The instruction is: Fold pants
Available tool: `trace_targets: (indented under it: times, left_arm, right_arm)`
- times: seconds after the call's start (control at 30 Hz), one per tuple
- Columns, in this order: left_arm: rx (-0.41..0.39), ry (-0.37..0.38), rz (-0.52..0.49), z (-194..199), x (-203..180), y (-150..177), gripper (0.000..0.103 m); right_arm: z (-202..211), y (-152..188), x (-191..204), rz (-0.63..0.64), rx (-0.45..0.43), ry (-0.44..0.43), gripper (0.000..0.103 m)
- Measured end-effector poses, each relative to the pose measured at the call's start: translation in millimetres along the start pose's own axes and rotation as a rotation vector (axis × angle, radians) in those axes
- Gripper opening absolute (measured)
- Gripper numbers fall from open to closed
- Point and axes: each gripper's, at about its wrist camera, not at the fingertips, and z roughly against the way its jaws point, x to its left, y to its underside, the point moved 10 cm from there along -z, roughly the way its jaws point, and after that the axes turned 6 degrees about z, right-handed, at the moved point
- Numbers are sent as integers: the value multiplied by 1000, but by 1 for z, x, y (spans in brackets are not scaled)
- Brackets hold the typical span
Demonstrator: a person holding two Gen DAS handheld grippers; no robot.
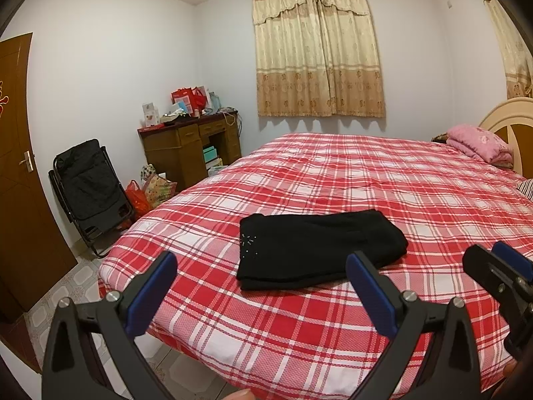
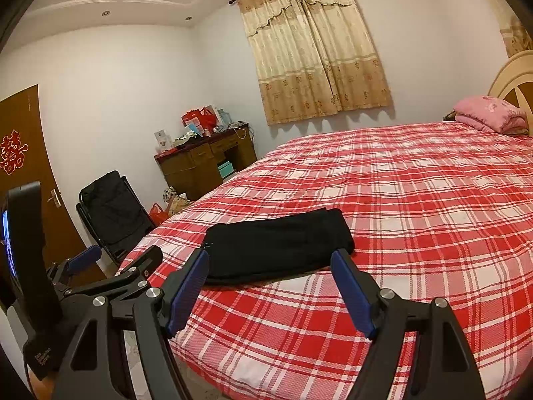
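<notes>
Black pants (image 1: 316, 250) lie folded into a compact rectangle on the red plaid bed (image 1: 333, 180), near its foot end. They also show in the right wrist view (image 2: 276, 246). My left gripper (image 1: 263, 266) is open and empty, held back from the pants above the bed's near edge. My right gripper (image 2: 269, 266) is open and empty, just short of the pants' near edge. The right gripper also shows at the right of the left wrist view (image 1: 496, 260), and the left gripper at the left of the right wrist view (image 2: 116, 256).
A pink folded blanket (image 1: 479, 143) lies by the headboard. A folded black chair (image 1: 90, 193), bags (image 1: 150, 193) and a cluttered wooden desk (image 1: 193, 146) stand along the wall left of the bed. A brown door (image 1: 20, 166) is at far left.
</notes>
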Motion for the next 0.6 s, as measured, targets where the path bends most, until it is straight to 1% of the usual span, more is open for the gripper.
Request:
trace_targets:
  times: [0.13,0.23,0.33,0.37,0.4,0.6]
  left_arm:
    - [2,9,-3,-1,-3,1,103]
    - [8,18,14,-2,-4,1,103]
    - [46,79,72,-7,-4,4,103]
    - [57,121,93,-8,-5,6,103]
    - [58,130,101,-8,-4,6,103]
    - [17,64,41,-4,-6,4,103]
  right_arm:
    - [0,1,0,4,2,1,77]
    - [1,1,1,9,1,2,77]
    - [1,1,1,20,0,2,77]
    - [1,1,1,24,0,2,77]
    - [1,2,2,26,0,1,77]
    - [-2,4,1,21,9,-3,77]
